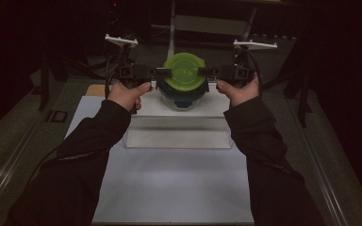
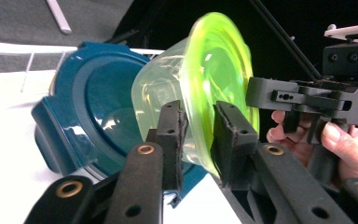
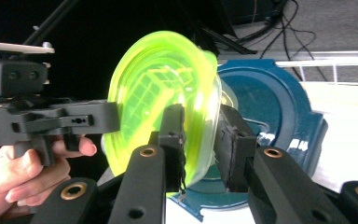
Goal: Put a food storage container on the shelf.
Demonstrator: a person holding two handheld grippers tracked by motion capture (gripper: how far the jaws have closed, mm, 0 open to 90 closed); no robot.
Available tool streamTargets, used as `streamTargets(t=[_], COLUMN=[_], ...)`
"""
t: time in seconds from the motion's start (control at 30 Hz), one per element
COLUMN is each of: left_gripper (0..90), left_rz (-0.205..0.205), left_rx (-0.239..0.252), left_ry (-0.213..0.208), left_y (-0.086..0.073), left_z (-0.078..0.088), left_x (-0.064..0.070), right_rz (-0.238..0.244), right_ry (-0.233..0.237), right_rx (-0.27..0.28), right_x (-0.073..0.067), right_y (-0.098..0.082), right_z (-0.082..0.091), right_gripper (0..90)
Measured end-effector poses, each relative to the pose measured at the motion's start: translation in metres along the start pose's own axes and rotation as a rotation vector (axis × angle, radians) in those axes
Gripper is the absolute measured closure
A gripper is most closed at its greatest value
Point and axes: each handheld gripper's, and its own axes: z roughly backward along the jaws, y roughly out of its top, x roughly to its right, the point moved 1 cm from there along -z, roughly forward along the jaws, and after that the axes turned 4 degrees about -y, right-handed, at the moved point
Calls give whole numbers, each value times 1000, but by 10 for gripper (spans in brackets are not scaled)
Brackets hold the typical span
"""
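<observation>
A clear tub with a lime-green lid rests on a glass container with a dark blue lid, both on a raised white step. My left gripper meets the green lid's left rim and my right gripper its right rim. In the left gripper view the green rim passes between my left gripper's jaws, whose pads stand slightly off it, with the blue lid behind. In the right gripper view my right gripper likewise straddles the green lid loosely, beside the blue lid.
The step stands on a white table top that runs toward me between my dark sleeves. Dark stands and cables sit on the floor behind and to both sides. A grey floor strip lies along the left.
</observation>
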Motion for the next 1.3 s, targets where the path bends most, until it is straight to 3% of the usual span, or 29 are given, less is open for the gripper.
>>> streamTargets(t=[0.13,0.4,0.43,0.77,1.0,1.17,1.3], left_gripper=[685,593,530,393,283,196,140], left_rz=[0,-20,-19,-23,-51,-82,-122], left_rx=[4,-1,-1,4,48,36,16], left_ry=[2,22,27,34,-10,-57,-53], left_y=[2,7,7,9,7,0,-9], left_z=[-3,-10,-12,-14,-5,1,3], left_x=[-3,-4,-3,-4,-3,2,6], right_rz=[-21,-21,-20,13,19,26,47], right_ry=[13,-32,-38,-73,-60,-45,-25], right_rx=[2,-4,-5,-4,12,11,12], right_x=[3,4,5,3,3,2,3], right_y=[2,9,10,12,11,5,-1], right_z=[-3,-8,-10,-14,-9,-6,-2], right_gripper=[730,685,641,524,432,354,288])
